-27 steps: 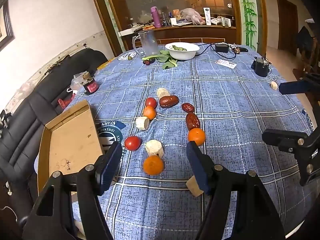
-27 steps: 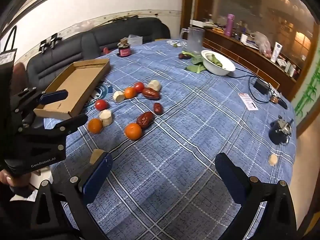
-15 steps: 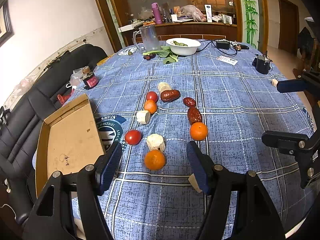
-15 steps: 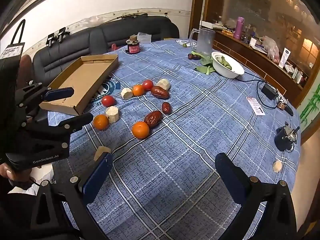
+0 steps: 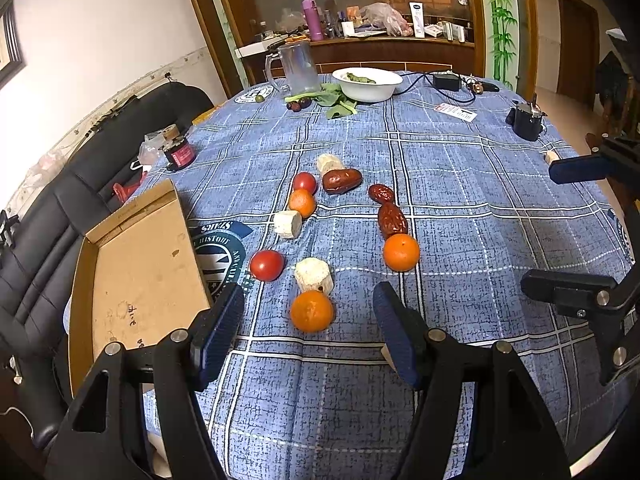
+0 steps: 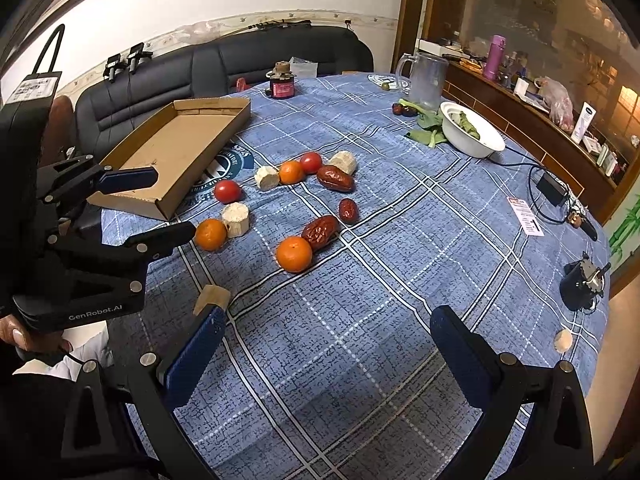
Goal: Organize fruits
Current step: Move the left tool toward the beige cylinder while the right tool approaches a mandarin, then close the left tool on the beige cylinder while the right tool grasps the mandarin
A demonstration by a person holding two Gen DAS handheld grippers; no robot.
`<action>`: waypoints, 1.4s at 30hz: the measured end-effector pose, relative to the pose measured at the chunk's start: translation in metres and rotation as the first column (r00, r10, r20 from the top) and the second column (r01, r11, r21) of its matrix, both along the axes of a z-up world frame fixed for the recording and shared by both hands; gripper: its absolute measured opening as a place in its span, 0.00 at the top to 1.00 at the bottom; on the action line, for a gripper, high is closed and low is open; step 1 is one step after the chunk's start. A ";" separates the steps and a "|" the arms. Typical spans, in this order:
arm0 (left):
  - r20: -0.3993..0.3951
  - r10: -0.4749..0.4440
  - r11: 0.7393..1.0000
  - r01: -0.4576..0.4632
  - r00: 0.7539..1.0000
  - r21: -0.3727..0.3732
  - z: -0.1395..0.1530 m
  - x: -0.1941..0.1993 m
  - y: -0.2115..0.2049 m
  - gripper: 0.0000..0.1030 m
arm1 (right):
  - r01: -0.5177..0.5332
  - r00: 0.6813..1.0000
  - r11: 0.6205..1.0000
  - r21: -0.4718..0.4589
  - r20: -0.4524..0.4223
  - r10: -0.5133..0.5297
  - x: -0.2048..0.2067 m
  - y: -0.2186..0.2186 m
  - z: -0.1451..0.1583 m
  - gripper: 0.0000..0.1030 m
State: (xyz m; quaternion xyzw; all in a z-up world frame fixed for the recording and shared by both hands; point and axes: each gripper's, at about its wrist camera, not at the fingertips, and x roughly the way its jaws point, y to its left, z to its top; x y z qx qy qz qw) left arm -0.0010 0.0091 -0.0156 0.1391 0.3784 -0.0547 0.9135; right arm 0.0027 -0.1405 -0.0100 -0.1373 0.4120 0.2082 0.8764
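Several fruits lie loose on the blue checked tablecloth (image 5: 460,208): three oranges (image 5: 311,311) (image 5: 401,252) (image 5: 302,202), two tomatoes (image 5: 267,265) (image 5: 304,182), three red dates (image 5: 342,180) (image 5: 393,220) (image 5: 381,193) and pale root chunks (image 5: 314,274). My left gripper (image 5: 310,320) hovers open just short of the nearest orange, which sits in line with the gap between its fingers, untouched. My right gripper (image 6: 328,340) stands wide open over bare cloth, well short of an orange (image 6: 294,254). An empty cardboard tray (image 5: 136,264) lies at the left.
A tan chunk (image 6: 212,298) lies by the near table edge. A white bowl (image 5: 368,84) with greens, a clear jug (image 5: 298,68), cables and a black motor (image 5: 526,118) stand at the far side. A black sofa (image 5: 52,216) flanks the left. A hand (image 6: 24,336) holds the left gripper.
The scene has slid slightly up in the left view and to the right in the right view as both hands shifted a little. No fruit has moved; both jaws stay as wide.
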 end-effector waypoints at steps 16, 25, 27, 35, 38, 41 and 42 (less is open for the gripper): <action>-0.133 -0.056 0.995 0.043 0.990 -0.094 -0.014 0.003 0.019 0.36 | -0.037 0.999 0.998 0.041 -0.032 0.038 0.005 0.004 -0.013 0.04; -0.213 -0.219 0.970 0.188 0.952 -0.154 -0.031 -0.009 0.006 0.36 | -0.101 0.987 0.983 0.155 -0.106 0.119 0.031 0.022 -0.036 0.23; -0.228 -0.239 0.966 0.207 0.944 -0.156 -0.038 -0.008 -0.001 0.36 | -0.100 0.984 0.981 0.166 -0.129 0.123 0.042 0.029 -0.044 0.25; -0.287 -0.252 0.962 0.208 0.924 -0.175 -0.066 0.010 -0.008 0.36 | -0.068 0.975 0.983 0.172 -0.197 0.102 0.078 0.045 -0.072 0.43; -0.271 -0.267 0.955 0.215 0.925 -0.206 -0.066 0.010 -0.007 0.43 | -0.054 0.973 0.986 0.160 -0.214 0.088 0.086 0.049 -0.081 0.50; -0.256 -0.298 0.944 0.244 0.920 -0.223 -0.065 0.007 -0.008 0.67 | -0.040 0.978 0.988 0.151 -0.195 0.070 0.089 0.051 -0.080 0.59; -0.251 -0.301 0.943 0.247 0.920 -0.224 -0.064 0.006 -0.009 0.67 | -0.030 0.980 0.989 0.142 -0.192 0.058 0.090 0.050 -0.080 0.67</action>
